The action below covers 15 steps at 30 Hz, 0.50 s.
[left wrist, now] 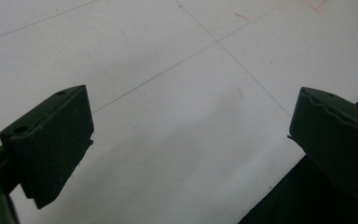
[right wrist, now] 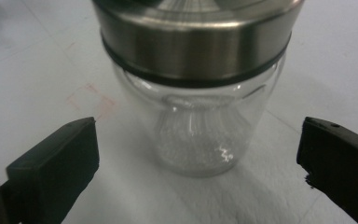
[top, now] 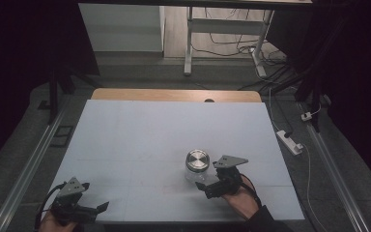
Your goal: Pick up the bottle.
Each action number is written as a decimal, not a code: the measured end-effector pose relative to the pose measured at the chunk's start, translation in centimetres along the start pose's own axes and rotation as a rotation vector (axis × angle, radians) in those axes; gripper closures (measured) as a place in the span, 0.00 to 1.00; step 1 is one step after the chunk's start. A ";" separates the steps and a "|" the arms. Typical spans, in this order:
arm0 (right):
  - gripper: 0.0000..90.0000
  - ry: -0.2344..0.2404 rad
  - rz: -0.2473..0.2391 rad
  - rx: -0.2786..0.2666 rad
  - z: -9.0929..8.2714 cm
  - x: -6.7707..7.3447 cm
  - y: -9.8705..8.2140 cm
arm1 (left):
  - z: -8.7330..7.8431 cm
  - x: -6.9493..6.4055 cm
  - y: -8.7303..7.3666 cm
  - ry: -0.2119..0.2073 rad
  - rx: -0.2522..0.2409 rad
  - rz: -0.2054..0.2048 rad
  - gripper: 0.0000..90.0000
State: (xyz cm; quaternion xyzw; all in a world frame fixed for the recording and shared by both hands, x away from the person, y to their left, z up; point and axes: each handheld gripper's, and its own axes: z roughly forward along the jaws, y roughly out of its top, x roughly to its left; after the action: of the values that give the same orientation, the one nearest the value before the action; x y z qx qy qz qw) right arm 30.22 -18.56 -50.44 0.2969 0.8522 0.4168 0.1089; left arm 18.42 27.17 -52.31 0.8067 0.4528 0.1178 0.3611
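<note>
A clear glass jar [top: 196, 164] with a brushed steel lid [right wrist: 191, 42] stands upright on the white table top [top: 149, 135], right of centre and near the front. My right gripper [top: 203, 189] is just in front of the jar, held by a hand. It is open in the right gripper view [right wrist: 198, 126], with one jaw on each side of the jar's glass body [right wrist: 193, 140] and neither touching it. My left gripper [top: 95, 195] is at the front left corner, open [left wrist: 191, 116] over bare table, with nothing between its jaws.
The table's front edge [left wrist: 279, 186] runs close under the left gripper. A faint red square mark [right wrist: 93, 100] lies left of the jar. On the floor are a power strip [top: 290, 141] to the right and desk legs [top: 189, 43] with cables behind.
</note>
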 end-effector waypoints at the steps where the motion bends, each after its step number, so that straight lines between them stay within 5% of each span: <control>1: 0.00 -0.007 -0.004 0.000 0.2 0.0 0.1 | 0.0 0.0 0.0 0.000 0.000 0.000 0.01; 15: 0.00 0.003 -0.019 -0.013 2.6 -0.2 1.2 | 0.0 0.0 0.0 0.000 0.002 -0.003 0.01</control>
State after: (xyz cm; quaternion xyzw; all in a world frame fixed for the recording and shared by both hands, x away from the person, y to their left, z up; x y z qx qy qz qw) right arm 32.02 -16.41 -51.21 0.2877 0.8523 0.4217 0.1136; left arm 18.46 27.19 -52.32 0.8064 0.4542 0.1169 0.3603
